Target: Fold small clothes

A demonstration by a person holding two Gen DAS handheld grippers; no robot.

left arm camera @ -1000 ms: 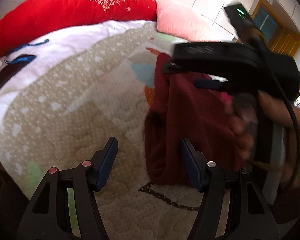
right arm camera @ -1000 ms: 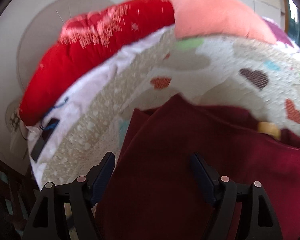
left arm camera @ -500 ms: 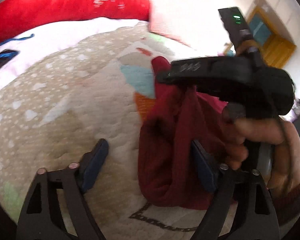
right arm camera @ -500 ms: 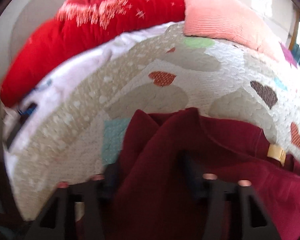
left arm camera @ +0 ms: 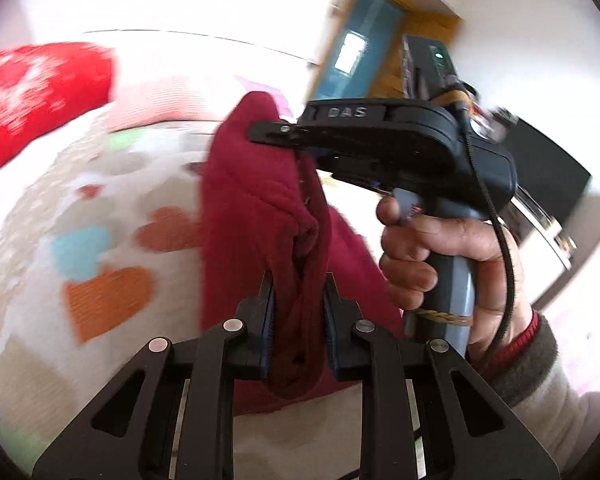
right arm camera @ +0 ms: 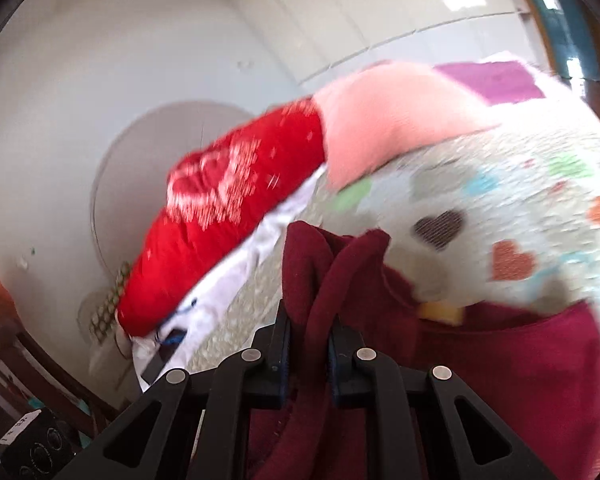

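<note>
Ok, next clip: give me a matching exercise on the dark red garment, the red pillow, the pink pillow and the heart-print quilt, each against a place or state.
Things:
1. dark red garment
2. red pillow
3. pink pillow
4. heart-print quilt

Place or state:
A. spread over the bed under everything
B. pinched by the left gripper and the right gripper, both closing on it
C. has a pale sparkly pattern
D. lies between the red pillow and purple fabric

Pairs: 1-B, 2-C, 3-D, 4-A

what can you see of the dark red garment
The dark red garment looks like soft, fleecy knit, bunched into thick folds. The left tongs and right tongs are each closing on a gathered fold pinched between their pads, so it hangs between them. Its lower part drapes toward the heart-print quilt. A small yellow tag shows near one edge.
</note>
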